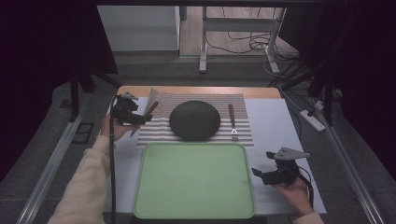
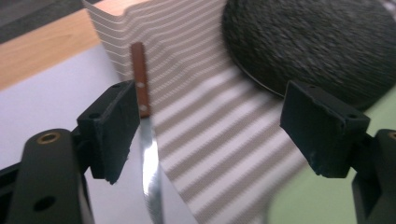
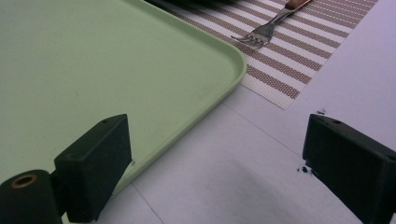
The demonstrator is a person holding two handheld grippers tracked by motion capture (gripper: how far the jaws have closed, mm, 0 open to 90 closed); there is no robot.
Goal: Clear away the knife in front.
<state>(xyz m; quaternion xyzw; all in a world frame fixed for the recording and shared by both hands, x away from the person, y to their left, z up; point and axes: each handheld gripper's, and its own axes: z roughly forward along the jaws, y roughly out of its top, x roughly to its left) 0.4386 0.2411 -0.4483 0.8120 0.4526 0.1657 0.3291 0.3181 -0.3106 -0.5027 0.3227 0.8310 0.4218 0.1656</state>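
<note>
A striped placemat lies at the back of the table with a dark round plate in its middle. At the mat's left edge rests a wooden-handled knife, and on its right side a wooden-handled fork. My left gripper hovers open over the knife. In the left gripper view the knife lies just beside the left jaw, untouched, with the plate beyond. My right gripper stands open and empty by the right edge of the green tray.
The tray has nothing on it and takes up the table's front middle. In the right gripper view the fork lies on the placemat past the tray's corner. The white table top is bare to the right. Cables trail on the floor behind.
</note>
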